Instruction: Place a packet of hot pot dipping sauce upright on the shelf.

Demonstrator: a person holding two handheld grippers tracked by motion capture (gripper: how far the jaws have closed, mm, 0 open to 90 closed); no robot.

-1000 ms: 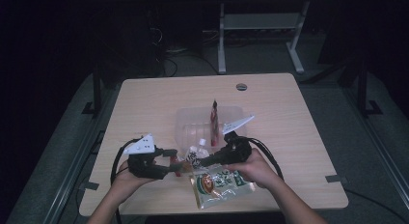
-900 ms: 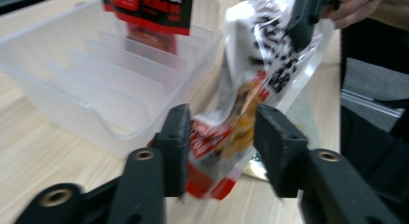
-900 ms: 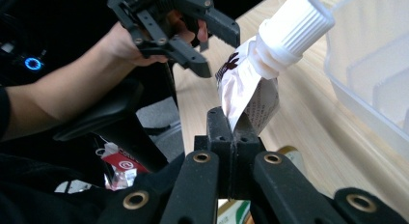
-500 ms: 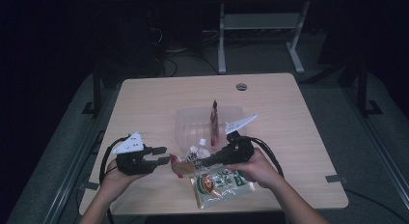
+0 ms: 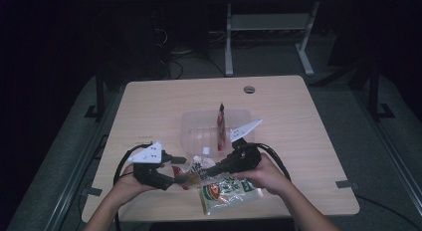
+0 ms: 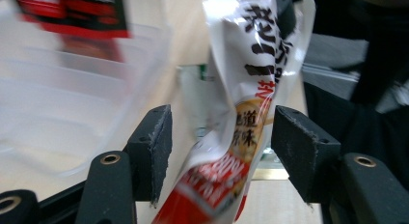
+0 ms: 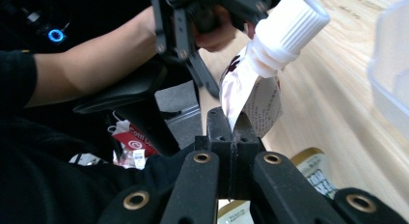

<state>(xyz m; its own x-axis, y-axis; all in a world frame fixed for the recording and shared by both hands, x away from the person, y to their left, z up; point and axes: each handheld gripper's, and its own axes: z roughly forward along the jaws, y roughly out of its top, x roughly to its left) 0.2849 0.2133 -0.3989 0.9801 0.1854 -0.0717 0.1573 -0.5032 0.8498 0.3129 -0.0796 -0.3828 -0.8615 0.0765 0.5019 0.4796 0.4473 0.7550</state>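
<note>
— Where does the spouted pouch stand right now?

— It hangs just above the near edge of the table, between my two grippers. My right gripper has its jaws pressed together on one thin edge of the pouch, with the white cap pointing away from me. My left gripper has the red-and-white lower end of the pouch between its jaws, but they stand spread; they have just been opening, and neither pad presses on the foil.

— So how much is done?

— Little, by my reckoning. One red packet stands upright in the clear plastic tub at mid-table. The pouch is lifted but not yet in the tub, and a green-and-white snack bag lies flat on the table under my right hand.

— What's left, then?

— I judge the pouch has to go over into the tub next, then likely the snack bag after it.
</note>
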